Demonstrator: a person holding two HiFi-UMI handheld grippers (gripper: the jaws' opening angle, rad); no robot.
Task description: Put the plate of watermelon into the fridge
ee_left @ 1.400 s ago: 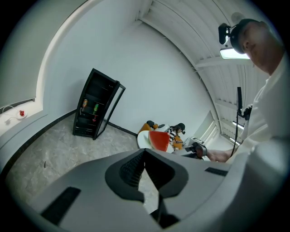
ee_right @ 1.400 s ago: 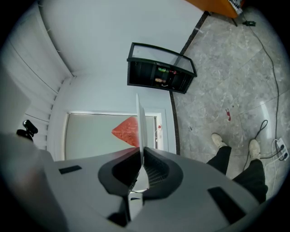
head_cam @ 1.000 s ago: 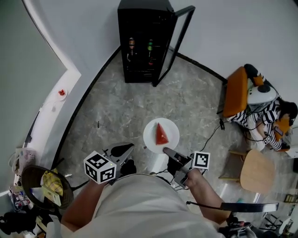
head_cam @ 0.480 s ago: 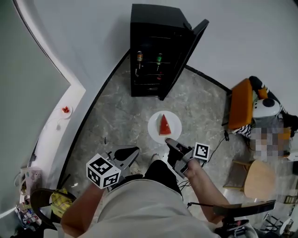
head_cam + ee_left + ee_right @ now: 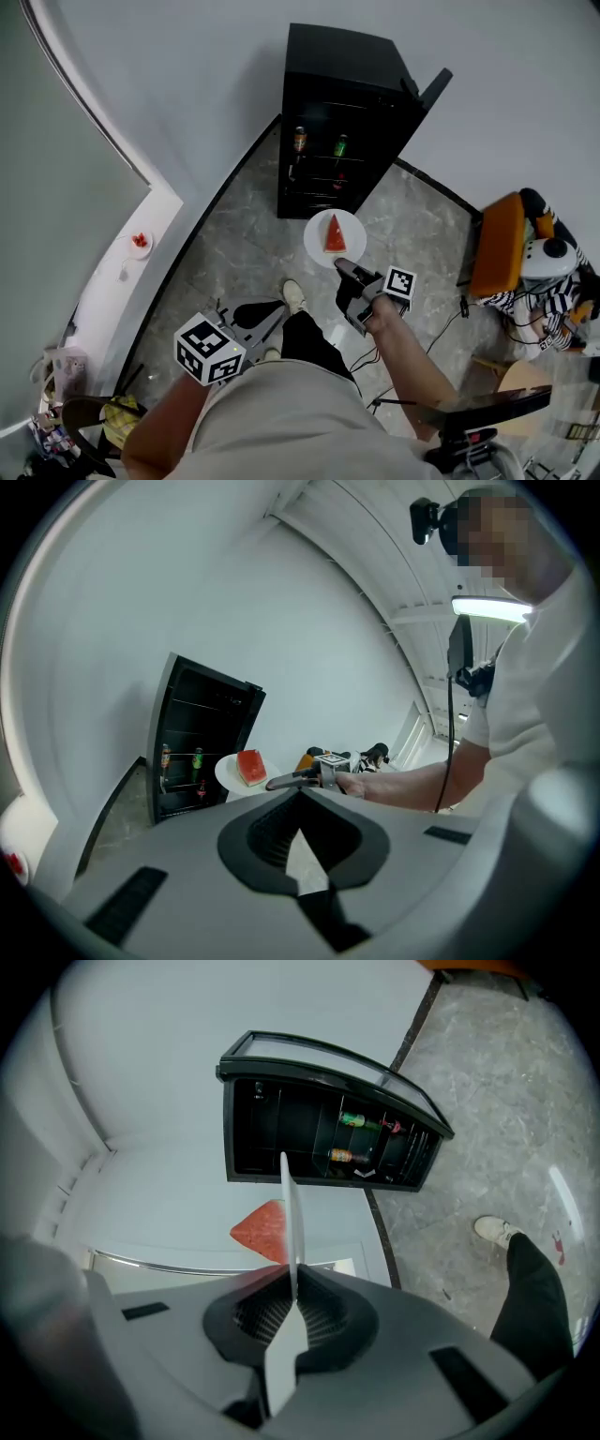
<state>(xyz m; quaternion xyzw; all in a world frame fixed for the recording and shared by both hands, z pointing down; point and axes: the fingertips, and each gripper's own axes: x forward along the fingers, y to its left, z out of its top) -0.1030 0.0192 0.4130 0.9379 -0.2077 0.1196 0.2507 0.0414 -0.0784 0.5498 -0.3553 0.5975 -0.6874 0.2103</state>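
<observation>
A white plate (image 5: 319, 246) with a red watermelon wedge (image 5: 334, 234) hangs level above the grey floor, just in front of the black fridge (image 5: 342, 103). My right gripper (image 5: 343, 268) is shut on the plate's near rim. In the right gripper view the plate (image 5: 292, 1222) stands edge-on between the jaws, the wedge (image 5: 262, 1229) beside it and the fridge (image 5: 281, 1133) beyond. The fridge door (image 5: 427, 98) stands open, with bottles (image 5: 300, 141) on the shelves. My left gripper (image 5: 272, 314) is lower left, shut and holding nothing. The left gripper view shows the plate (image 5: 227, 771) and fridge (image 5: 192, 747) ahead.
An orange chair (image 5: 497, 244) with soft toys (image 5: 548, 267) stands at the right, with cables (image 5: 450, 319) on the floor beside it. A white ledge (image 5: 112, 291) along the left wall bears a small dish (image 5: 139, 241). The person's shoe (image 5: 293, 295) is between the grippers.
Both grippers have travelled toward the fridge, the right one carrying the plate along. The fridge now sits much closer and the plate is nearly at its open front.
</observation>
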